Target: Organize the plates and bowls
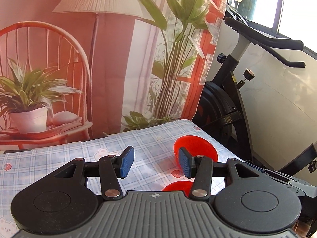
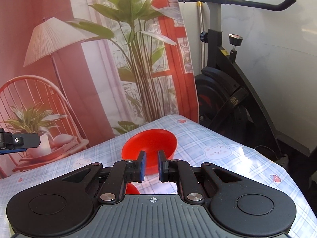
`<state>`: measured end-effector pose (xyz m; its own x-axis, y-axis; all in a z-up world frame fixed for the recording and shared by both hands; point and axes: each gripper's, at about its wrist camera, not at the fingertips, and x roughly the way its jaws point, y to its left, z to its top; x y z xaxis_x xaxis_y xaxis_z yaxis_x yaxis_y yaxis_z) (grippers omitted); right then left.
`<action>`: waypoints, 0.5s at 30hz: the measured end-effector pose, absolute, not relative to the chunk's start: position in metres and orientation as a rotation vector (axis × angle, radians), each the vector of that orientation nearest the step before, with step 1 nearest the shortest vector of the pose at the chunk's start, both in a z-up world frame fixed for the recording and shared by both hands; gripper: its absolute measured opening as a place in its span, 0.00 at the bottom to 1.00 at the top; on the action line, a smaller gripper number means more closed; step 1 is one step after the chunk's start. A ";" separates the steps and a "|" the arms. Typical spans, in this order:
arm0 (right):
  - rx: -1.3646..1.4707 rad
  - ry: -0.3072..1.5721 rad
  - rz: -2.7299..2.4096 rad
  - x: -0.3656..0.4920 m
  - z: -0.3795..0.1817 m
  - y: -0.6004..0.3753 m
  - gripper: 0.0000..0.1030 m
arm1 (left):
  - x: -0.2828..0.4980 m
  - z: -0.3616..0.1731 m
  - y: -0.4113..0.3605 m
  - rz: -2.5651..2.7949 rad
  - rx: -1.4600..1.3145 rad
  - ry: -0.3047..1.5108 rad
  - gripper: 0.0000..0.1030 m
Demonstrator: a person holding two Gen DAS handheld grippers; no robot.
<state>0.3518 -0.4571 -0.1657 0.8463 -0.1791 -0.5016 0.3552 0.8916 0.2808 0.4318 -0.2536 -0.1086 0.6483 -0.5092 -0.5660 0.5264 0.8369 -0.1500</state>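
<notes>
Since the red bowl [image 2: 150, 148] sits dead ahead of the right tool [image 2: 151, 165], narrowly parted and empty, it is nearer than the left tool [image 1: 156, 163], wide open and empty.

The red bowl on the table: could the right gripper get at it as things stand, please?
Probably yes. The red bowl sits straight ahead of the right gripper, nothing lies between them, though its narrowly parted jaws would likely need widening.

Your table [image 2: 227, 170] wears a blue plaid bear-print cloth; a red bowl [image 2: 150, 144] sits on it, a second red dish [image 1: 176, 186] nearer you.
</notes>
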 end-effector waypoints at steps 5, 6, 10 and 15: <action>0.417 0.532 -0.322 0.385 -0.181 -0.474 0.12 | 0.471 -0.141 -0.298 -0.631 0.038 0.715 0.49; 0.424 0.541 -0.332 0.391 -0.184 -0.476 0.12 | 0.479 -0.147 -0.305 -0.638 0.036 0.732 0.49; 0.453 0.577 -0.365 0.412 -0.196 -0.484 0.14 | 0.503 -0.170 -0.326 -0.652 0.032 0.786 0.49; 0.477 0.609 -0.390 0.427 -0.207 -0.493 0.14 | 0.523 -0.192 -0.345 -0.668 0.041 0.846 0.46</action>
